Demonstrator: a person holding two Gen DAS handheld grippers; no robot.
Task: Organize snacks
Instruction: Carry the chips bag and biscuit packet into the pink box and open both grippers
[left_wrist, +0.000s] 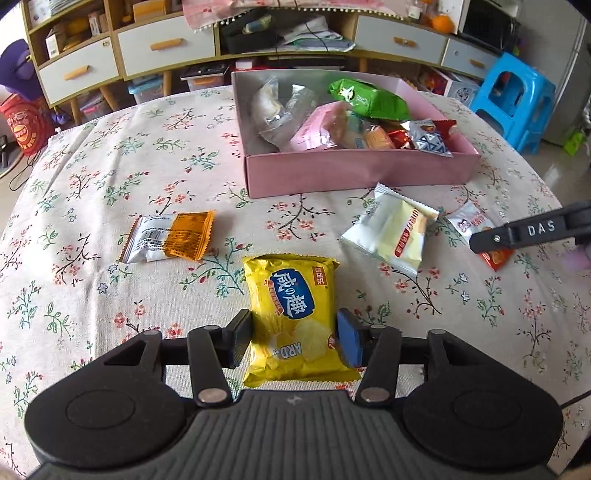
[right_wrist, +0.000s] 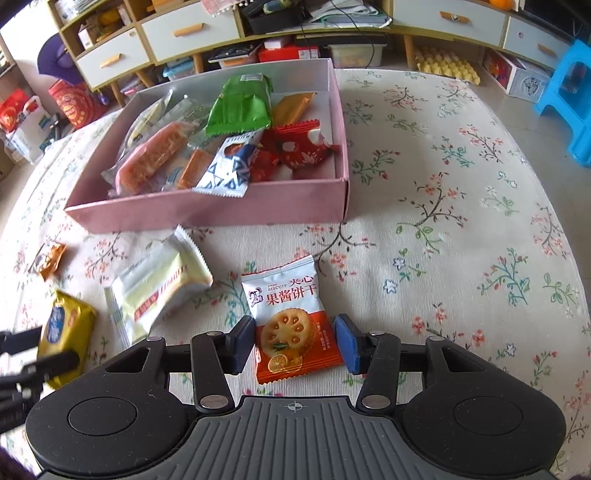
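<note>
A floral cotton tablecloth (left_wrist: 110, 177) covers the table, drawers behind. The left gripper (left_wrist: 293, 341) pinches a yellow crisp packet (left_wrist: 293, 310); the right gripper (right_wrist: 295, 345) straddles a white-and-orange jam biscuit packet (right_wrist: 291, 321), jaws slightly apart. The pink cardboard box (right_wrist: 207, 214) holds assorted wrapped snacks

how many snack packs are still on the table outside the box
4: yellow chips in the left gripper, jam biscuit in the right gripper, white pack between them, orange pack far left.
</note>
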